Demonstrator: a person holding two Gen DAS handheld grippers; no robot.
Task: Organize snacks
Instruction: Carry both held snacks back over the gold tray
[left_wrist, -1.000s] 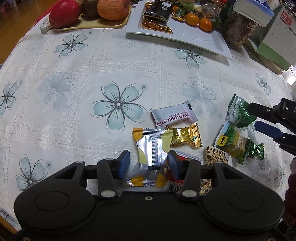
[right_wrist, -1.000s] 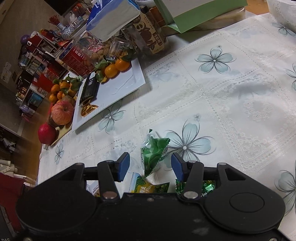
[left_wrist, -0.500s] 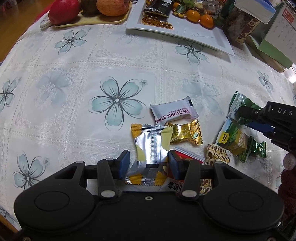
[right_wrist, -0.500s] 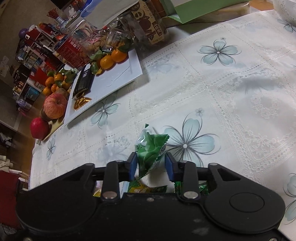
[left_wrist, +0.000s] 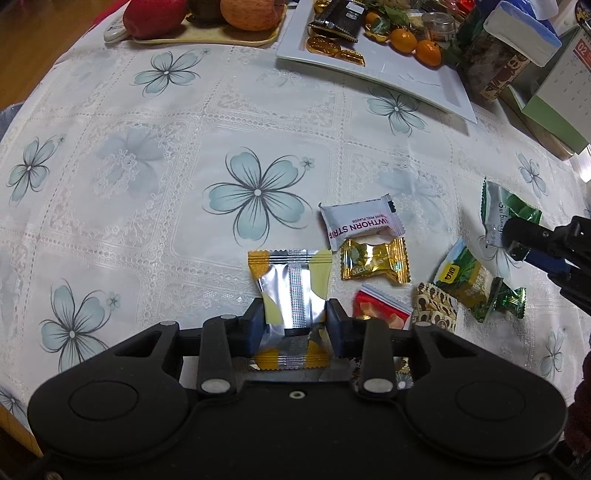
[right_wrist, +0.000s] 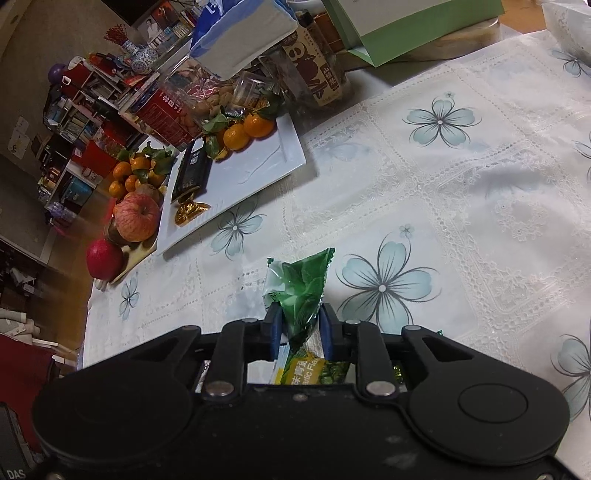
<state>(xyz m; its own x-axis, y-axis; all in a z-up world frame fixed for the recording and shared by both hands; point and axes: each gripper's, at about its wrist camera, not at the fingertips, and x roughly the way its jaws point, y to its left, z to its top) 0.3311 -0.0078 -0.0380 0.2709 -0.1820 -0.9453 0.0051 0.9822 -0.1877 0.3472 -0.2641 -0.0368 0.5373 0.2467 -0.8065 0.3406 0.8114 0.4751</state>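
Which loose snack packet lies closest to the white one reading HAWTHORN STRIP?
The gold foil candy: it lies directly against the white packet, at its near edge. The silver-and-yellow packet and red packet lie farther off.

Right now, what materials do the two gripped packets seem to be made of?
The silver and yellow packet looks like metallised foil film: mirror shine, sharp creases. The green packet looks like glossy printed plastic film with a clear end, crumpling softly between the pads.
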